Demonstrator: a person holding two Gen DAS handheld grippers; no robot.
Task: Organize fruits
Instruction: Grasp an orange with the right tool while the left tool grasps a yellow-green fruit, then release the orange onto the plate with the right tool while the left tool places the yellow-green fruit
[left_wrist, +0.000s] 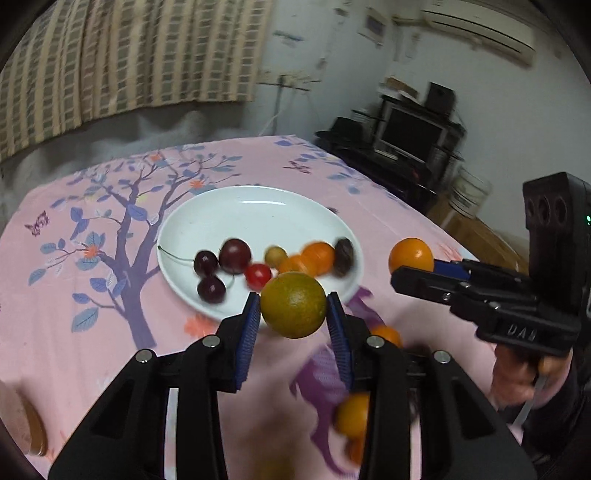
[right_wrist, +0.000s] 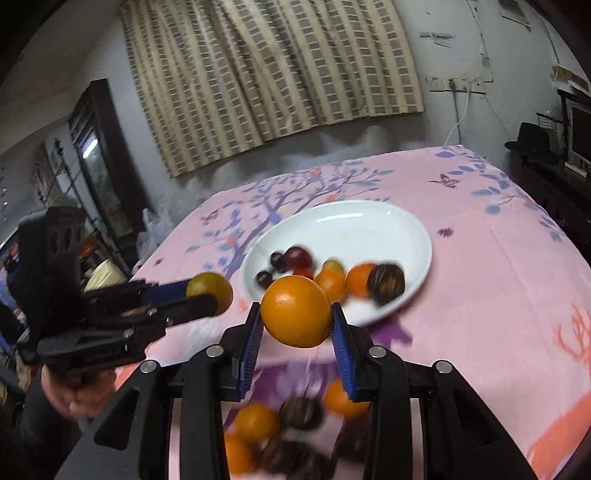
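My left gripper (left_wrist: 293, 306) is shut on a greenish-yellow orange (left_wrist: 293, 304), held above the near rim of a white plate (left_wrist: 258, 206). In the right wrist view the same orange (right_wrist: 208, 291) shows at the left. My right gripper (right_wrist: 297, 317) is shut on a bright orange (right_wrist: 295, 312), also near the plate (right_wrist: 369, 221); the left view shows that orange (left_wrist: 410, 255) at the right. The plate holds dark cherries (left_wrist: 210, 266), a red cherry tomato (left_wrist: 258, 276), small oranges (left_wrist: 317, 256) and a dark brown fruit (left_wrist: 343, 256).
Loose oranges (right_wrist: 256, 422) and dark fruits (right_wrist: 301, 411) lie on the pink floral tablecloth (right_wrist: 480, 295) below the grippers. A hand (left_wrist: 517, 376) grips the right tool. A TV stand (left_wrist: 410, 147) sits beyond the table's right edge, a cabinet (right_wrist: 99, 158) to its left.
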